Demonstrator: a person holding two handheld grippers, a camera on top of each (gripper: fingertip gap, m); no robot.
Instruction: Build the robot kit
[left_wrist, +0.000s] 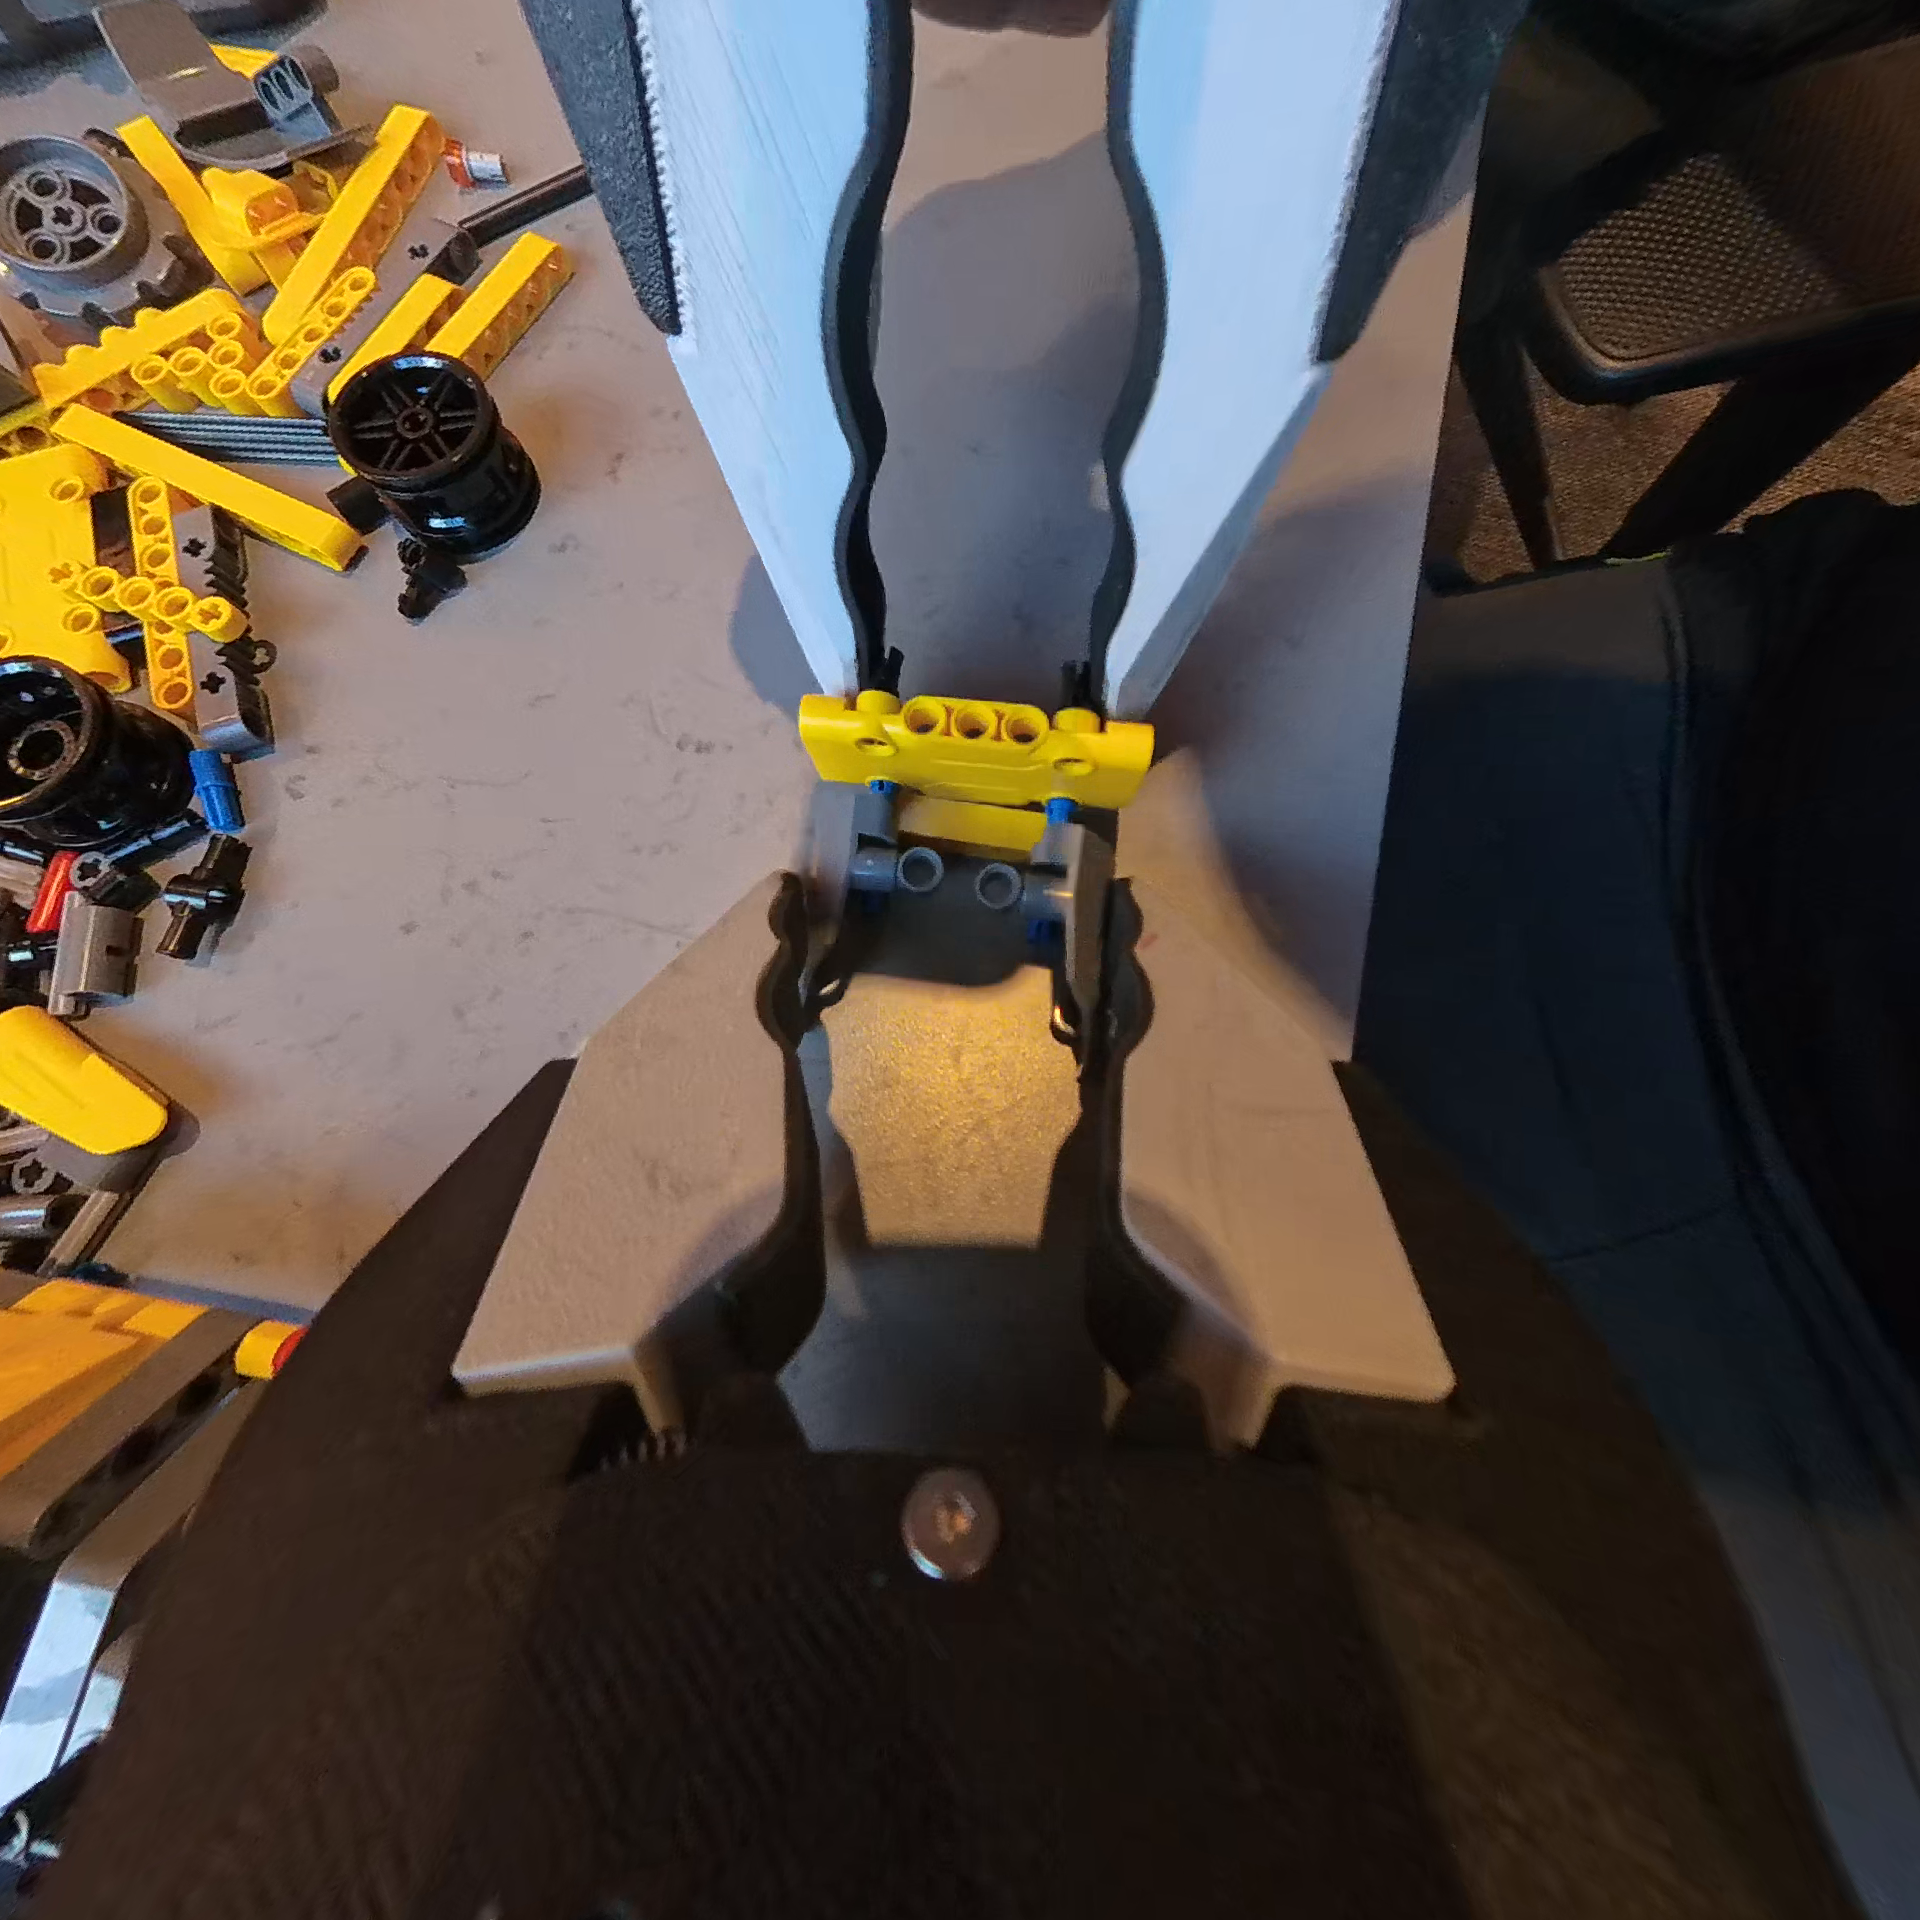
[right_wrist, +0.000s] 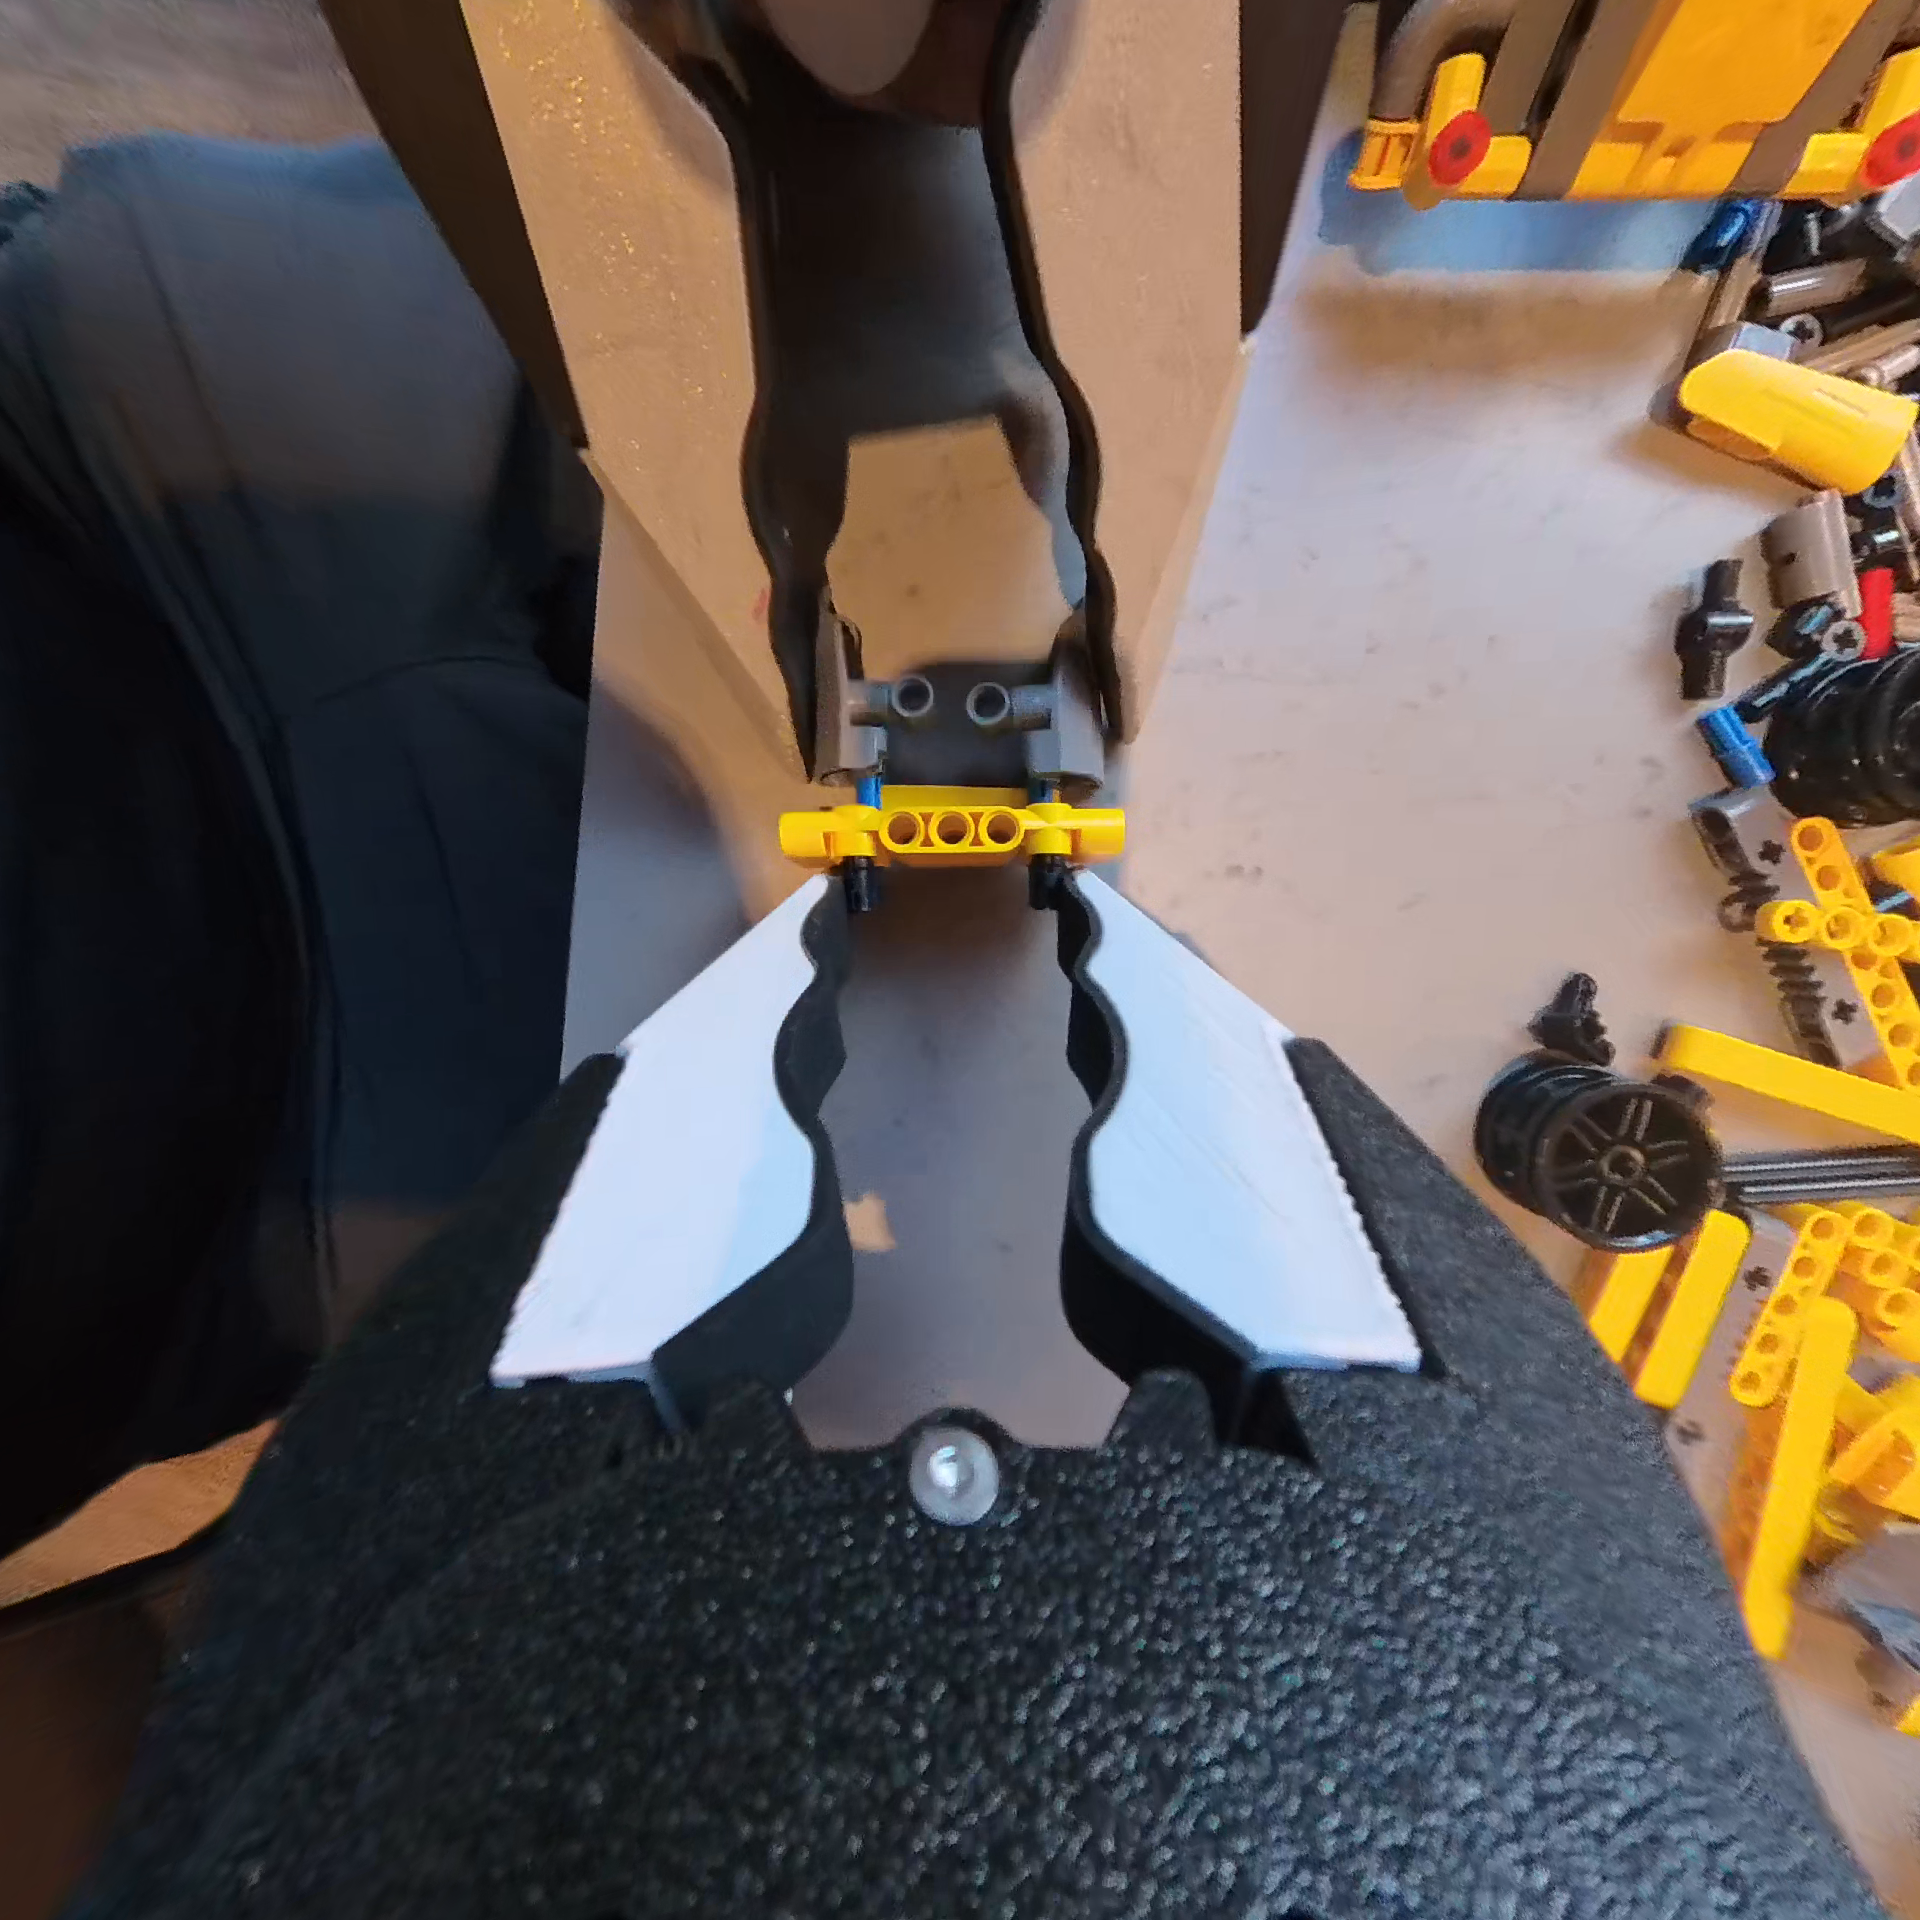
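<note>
A small brick assembly hangs above the table between my two grippers, which face each other. Its yellow beam piece (left_wrist: 977, 743) with three holes joins by blue pins to a grey frame piece (left_wrist: 956, 888). My left gripper (left_wrist: 956, 935), with grey fingers, is shut on the sides of the grey frame piece. My right gripper (right_wrist: 951, 894), with white fingers, closes on two black pins sticking out of the yellow beam piece (right_wrist: 951, 828). The right wrist view shows the grey frame piece (right_wrist: 951, 717) held in the left gripper (right_wrist: 956, 732). The right gripper (left_wrist: 977, 681) enters the left wrist view from the top.
A pile of loose yellow beams (left_wrist: 208, 353), black wheels (left_wrist: 431, 447) and small pins lies on the grey table (left_wrist: 499, 831); it also shows in the right wrist view (right_wrist: 1829, 935). A partly built yellow model (right_wrist: 1662, 104) stands nearby. Past the table edge are a black chair (left_wrist: 1683, 260) and a person's dark clothing (right_wrist: 208, 727). Both grippers' tips are close together, under 4 cm apart.
</note>
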